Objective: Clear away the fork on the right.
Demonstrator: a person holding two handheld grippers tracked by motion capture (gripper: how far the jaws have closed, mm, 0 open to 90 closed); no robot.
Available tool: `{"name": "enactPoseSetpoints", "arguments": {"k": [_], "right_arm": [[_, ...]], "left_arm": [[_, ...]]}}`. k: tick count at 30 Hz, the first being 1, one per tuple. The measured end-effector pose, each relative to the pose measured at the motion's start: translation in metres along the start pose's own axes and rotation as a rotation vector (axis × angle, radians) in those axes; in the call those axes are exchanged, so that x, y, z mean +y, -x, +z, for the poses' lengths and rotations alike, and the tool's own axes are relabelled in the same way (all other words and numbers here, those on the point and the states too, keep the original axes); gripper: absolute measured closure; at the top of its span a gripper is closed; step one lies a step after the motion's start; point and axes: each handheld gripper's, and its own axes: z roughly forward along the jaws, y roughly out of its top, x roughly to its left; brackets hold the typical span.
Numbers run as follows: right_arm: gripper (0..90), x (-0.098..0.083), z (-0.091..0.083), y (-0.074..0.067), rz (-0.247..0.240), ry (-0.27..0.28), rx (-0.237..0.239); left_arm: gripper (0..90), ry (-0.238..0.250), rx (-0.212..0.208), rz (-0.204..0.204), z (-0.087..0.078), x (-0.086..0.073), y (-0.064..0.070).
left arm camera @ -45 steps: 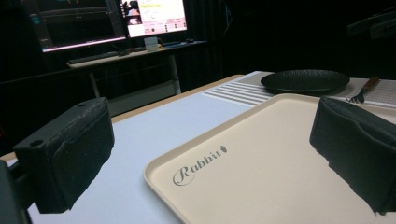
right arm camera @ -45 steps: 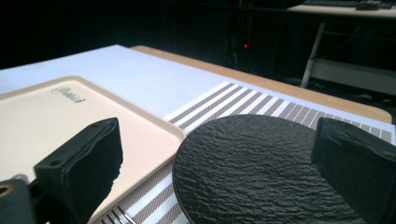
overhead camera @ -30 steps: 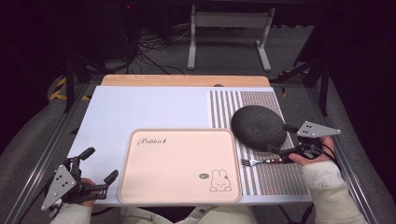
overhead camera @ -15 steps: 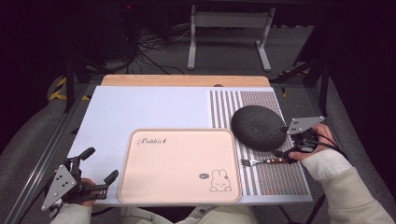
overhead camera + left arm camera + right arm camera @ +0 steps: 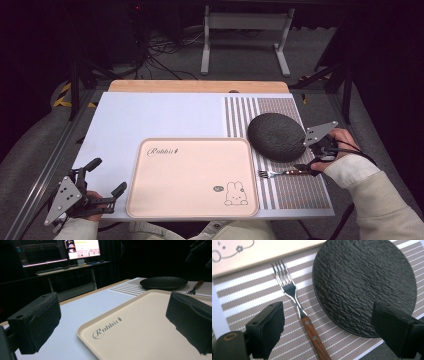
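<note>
**Hovering over the fork with the fingers apart**

Lying flat on the striped placemat, the fork points its tines toward the pink tray and its wooden handle toward the right gripper. It sits just beside the rim of the dark textured plate, apart from it, and near the tray's right edge. In the right gripper view the handle runs up between the two black fingers, which stand spread on either side and touch nothing; they have just been closing a little, with the fork between them but not gripped. The plate rests on the same placemat, behind the fork in the high view. The tray, printed with "Rabbit" and a small bunny, lies on the white counter to the left of the placemat. At the near left corner of the counter the left gripper is held with its fingers wide apart and empty, pointing across the tray.
</note>
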Motion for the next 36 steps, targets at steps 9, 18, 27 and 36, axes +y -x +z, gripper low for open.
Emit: {"name": "enactPoseSetpoints", "arguments": {"k": [9,18,27,36], "right_arm": [[14.1,0.001,0.009,0.000,-0.072,-0.095,0.071],[15.0,-0.003,0.017,0.002,-0.083,-0.171,0.099],[22.5,-0.013,0.034,0.001,-0.086,-0.236,0.132],[28.5,-0.018,0.048,0.002,-0.115,-0.270,0.163]], "left_arm": [[0.2,0.000,-0.001,0.003,0.000,0.000,0.000],[0.2,-0.002,-0.001,0.000,0.000,0.000,0.000],[0.2,-0.004,-0.002,-0.003,0.000,0.000,0.000],[0.2,-0.003,-0.002,-0.005,0.000,0.000,0.000]]}}
